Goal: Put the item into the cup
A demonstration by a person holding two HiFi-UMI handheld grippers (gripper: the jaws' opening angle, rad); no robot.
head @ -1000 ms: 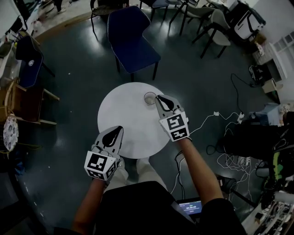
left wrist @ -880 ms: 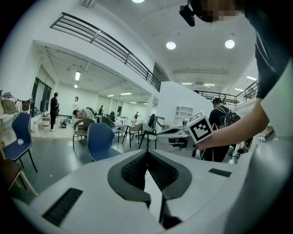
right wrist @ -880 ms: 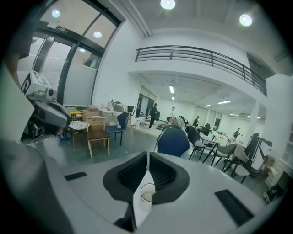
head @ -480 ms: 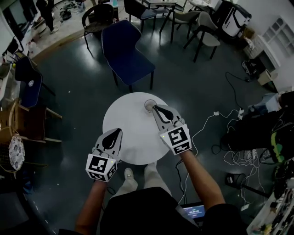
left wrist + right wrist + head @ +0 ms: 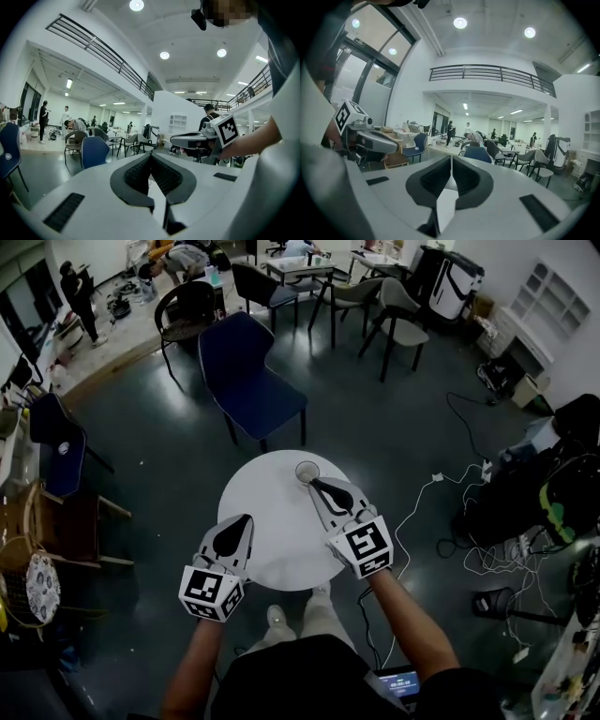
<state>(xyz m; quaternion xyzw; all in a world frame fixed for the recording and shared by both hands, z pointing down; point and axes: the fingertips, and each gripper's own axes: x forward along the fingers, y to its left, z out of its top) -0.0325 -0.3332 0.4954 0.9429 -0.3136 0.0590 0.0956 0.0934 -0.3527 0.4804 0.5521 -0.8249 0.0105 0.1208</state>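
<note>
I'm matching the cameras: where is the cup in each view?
Head view: cup at the white table's far edge, just ahead of the right gripper.
Left gripper view: not in it.
Right gripper view: not in it.
Shared landmark: the blue chair.

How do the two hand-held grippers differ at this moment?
The right hand-held gripper reaches across the table, tip close by the cup; the left hand-held gripper hangs at the table's near edge, farther from it. The right angles leftward, the left rightward. Both are shut, with nothing between the jaws.
</note>
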